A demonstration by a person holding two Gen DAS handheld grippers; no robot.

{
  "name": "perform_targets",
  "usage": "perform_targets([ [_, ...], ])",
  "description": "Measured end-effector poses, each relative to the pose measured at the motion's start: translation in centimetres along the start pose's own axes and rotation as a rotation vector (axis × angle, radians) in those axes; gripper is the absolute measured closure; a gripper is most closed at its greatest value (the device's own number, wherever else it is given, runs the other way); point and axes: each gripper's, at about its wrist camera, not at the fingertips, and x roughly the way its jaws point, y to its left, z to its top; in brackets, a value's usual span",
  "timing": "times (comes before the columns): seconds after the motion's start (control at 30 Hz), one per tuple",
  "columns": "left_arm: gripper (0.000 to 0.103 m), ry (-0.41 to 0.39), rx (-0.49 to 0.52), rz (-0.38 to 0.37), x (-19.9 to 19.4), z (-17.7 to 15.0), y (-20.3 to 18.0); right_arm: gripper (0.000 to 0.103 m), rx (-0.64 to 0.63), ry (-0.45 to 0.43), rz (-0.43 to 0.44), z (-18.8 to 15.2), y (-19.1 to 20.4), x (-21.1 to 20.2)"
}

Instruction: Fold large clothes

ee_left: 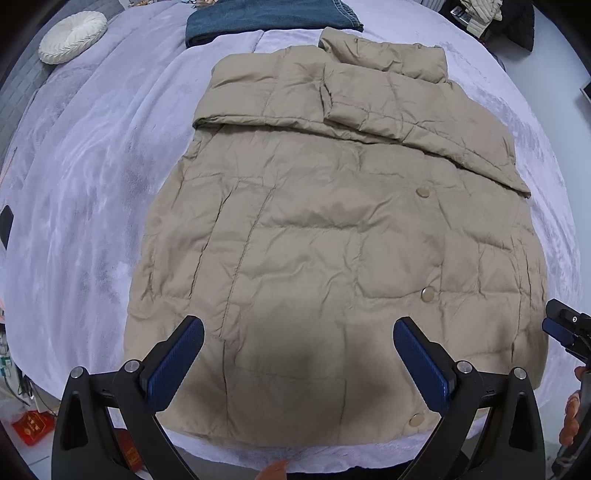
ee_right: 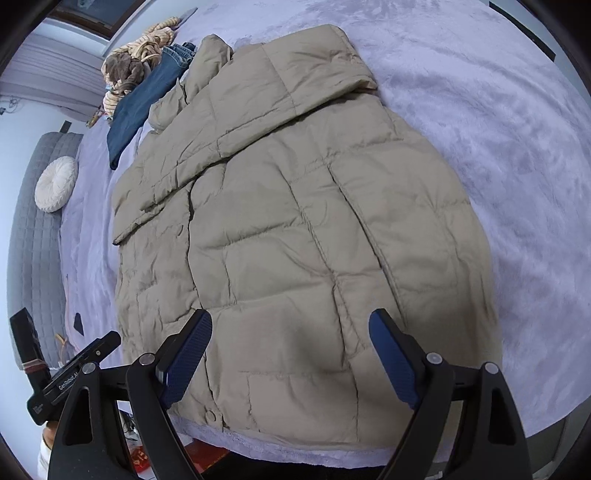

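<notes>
A beige quilted puffer jacket [ee_left: 332, 229] lies flat on the lavender bed cover, front up, collar at the far end, both sleeves folded across its chest. It also shows in the right wrist view [ee_right: 303, 236]. My left gripper [ee_left: 298, 354] is open and empty, hovering over the jacket's hem near its left half. My right gripper [ee_right: 291, 354] is open and empty over the hem's right half. The right gripper's tip shows in the left wrist view [ee_left: 565, 328]; the left gripper's body shows in the right wrist view [ee_right: 74, 373].
Folded blue jeans [ee_left: 269, 14] lie beyond the collar. A round white cushion [ee_left: 72, 35] sits at the far left on grey bedding. A knotted beige and brown bundle [ee_right: 136, 62] lies past the jeans. The bed's front edge [ee_left: 295, 458] is just below the hem.
</notes>
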Motion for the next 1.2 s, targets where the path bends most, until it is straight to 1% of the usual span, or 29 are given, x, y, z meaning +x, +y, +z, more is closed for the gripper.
perform_targets([
  [0.2, 0.000, 0.027, 0.000, 0.000, 0.5, -2.6, 3.4, 0.014, 0.087, -0.004, -0.012, -3.7, -0.9, 0.2],
  [0.37, 0.000, 0.049, -0.029, -0.005, 1.3, -4.4, 5.7, 0.014, 0.186, -0.024, -0.023, -6.1, -3.1, -0.1],
  [0.43, 0.000, 0.059, -0.040, -0.022, 1.6, -5.0, 6.5, 0.014, 0.232, -0.035, -0.028, -7.0, -4.2, -0.4],
  [0.5, 0.000, 0.072, -0.051, -0.026, 2.0, -5.6, 7.1, 0.014, 0.287, -0.046, -0.028, -7.8, -5.5, -0.6],
  [0.57, 0.000, 0.089, -0.059, -0.062, 2.3, -6.0, 7.6, 0.014, 0.345, -0.050, -0.026, -8.6, -6.6, -0.7],
  [0.67, 0.000, 0.092, -0.080, -0.084, 2.3, -6.6, 8.2, 0.014, 0.423, -0.047, -0.015, -9.6, -8.2, -0.4],
  [0.87, 0.000, 0.090, -0.094, -0.095, 1.9, -7.4, 9.1, 0.014, 0.545, -0.045, 0.005, -10.7, -10.5, 0.9],
  [0.93, 0.000, 0.091, -0.105, -0.106, 1.8, -7.5, 9.6, 0.012, 0.578, -0.050, 0.019, -10.8, -10.9, 1.4],
  [0.97, 0.000, 0.091, -0.110, -0.110, 1.8, -7.6, 9.9, 0.003, 0.589, -0.055, 0.035, -10.7, -11.0, 1.7],
  [1.0, 0.000, 0.091, -0.117, -0.114, 1.7, -7.8, 10.1, 0.000, 0.597, -0.061, 0.052, -10.7, -10.9, 1.9],
  [1.07, 0.000, 0.094, -0.131, -0.125, 1.8, -8.0, 10.5, 0.000, 0.606, -0.061, 0.069, -10.3, -10.7, 2.3],
  [1.13, 0.000, 0.098, -0.148, -0.153, 1.8, -8.4, 11.1, 0.000, 0.610, -0.054, 0.118, -9.9, -10.1, 2.8],
  [1.2, 0.000, 0.105, -0.173, -0.196, 1.9, -8.9, 11.8, 0.000, 0.615, -0.042, 0.169, -9.6, -9.7, 3.1],
])
